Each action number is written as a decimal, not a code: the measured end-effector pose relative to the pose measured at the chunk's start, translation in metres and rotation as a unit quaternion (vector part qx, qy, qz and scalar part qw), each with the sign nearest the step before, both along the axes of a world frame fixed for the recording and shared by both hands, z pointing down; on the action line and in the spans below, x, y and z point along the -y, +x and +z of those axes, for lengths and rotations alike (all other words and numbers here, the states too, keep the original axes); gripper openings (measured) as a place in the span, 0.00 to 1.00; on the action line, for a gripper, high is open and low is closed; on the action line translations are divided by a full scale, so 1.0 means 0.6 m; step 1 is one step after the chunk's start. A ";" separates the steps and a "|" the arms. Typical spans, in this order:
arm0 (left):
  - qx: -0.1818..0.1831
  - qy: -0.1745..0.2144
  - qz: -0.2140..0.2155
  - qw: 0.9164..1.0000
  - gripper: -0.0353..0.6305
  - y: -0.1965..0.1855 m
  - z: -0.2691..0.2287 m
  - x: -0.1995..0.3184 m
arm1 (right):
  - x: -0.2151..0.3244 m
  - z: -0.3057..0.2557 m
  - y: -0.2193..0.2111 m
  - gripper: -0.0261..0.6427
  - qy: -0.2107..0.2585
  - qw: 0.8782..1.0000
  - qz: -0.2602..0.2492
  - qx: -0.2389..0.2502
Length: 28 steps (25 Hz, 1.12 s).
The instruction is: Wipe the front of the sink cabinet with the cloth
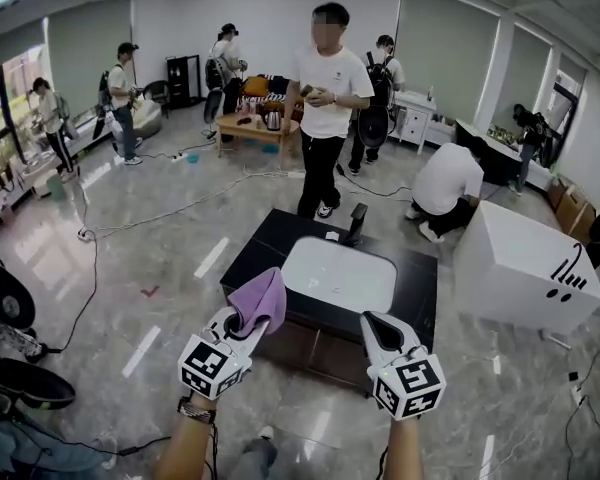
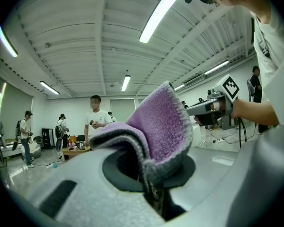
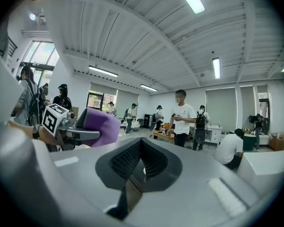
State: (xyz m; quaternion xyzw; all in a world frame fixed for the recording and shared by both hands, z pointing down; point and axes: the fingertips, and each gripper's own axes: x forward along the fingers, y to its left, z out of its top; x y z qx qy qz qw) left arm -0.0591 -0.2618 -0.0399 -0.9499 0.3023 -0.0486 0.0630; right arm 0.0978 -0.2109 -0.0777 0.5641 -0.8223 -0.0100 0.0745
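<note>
You are holding two hand-held grippers in front of one sink cabinet (image 1: pixel 248 260). Your left hand-held gripper (image 1: pixel 242 320) is pinching one purple cloth (image 1: pixel 261 297), which is sticking up from its jaws near the cabinet's front-left corner. Your right hand-held gripper (image 1: pixel 375 326) is showing its jaws pressed together with nothing between them. The cabinet is carrying one white basin (image 1: pixel 340 274) and one black faucet (image 1: pixel 357 223). Each gripper is bearing one cube of square black-and-white markers.
</note>
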 end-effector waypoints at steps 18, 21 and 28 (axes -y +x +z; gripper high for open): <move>0.005 0.027 -0.002 1.000 0.12 0.019 -0.152 -0.253 | -0.245 -0.141 -0.025 0.05 0.031 0.999 -0.025 -0.020; 0.004 0.033 -0.008 0.999 0.12 0.022 -0.156 -0.270 | -0.265 -0.141 -0.018 0.05 0.029 0.999 -0.030 -0.023; 0.013 0.044 -0.005 0.999 0.12 0.027 -0.158 -0.303 | -0.295 -0.145 -0.016 0.05 0.046 0.998 -0.036 -0.032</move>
